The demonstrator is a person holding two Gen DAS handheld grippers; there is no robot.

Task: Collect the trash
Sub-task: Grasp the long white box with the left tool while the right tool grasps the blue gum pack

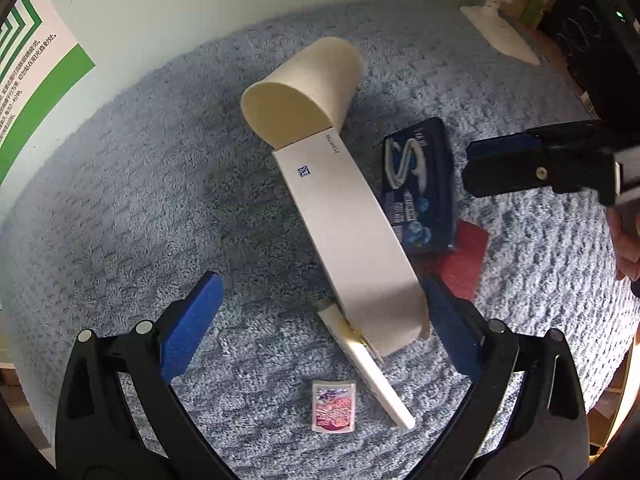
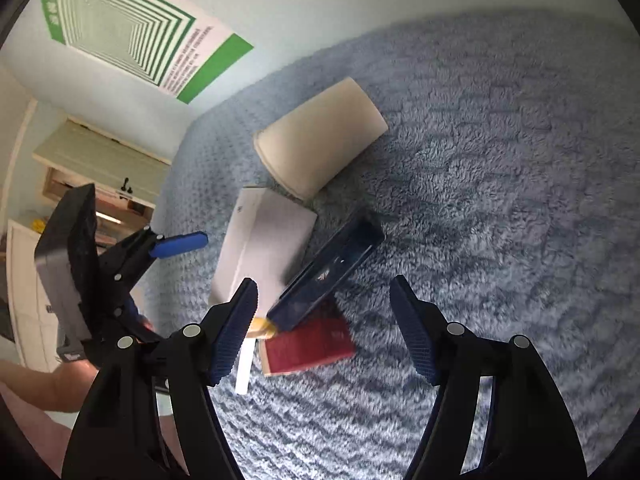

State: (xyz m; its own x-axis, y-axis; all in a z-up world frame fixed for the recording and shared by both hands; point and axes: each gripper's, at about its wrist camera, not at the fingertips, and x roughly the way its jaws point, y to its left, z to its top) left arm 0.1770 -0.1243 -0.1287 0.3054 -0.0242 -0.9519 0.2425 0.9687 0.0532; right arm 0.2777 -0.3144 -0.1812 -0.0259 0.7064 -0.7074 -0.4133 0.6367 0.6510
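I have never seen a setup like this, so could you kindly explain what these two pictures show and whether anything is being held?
A person holds a two-finger gripper in each hand, each carrying a wide-angle camera looking along its fingers. One picture comes from the left gripper, the other from the right gripper. Both stand open and hold nothing. On the blue carpet lie a cream paper cup on its side, a long white box, a dark blue packet, a red card, a white tube and a small pink packet.

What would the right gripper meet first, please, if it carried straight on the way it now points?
Probably the dark blue packet, which lies between the open right gripper fingers' line, just above the red booklet; depth is unclear.
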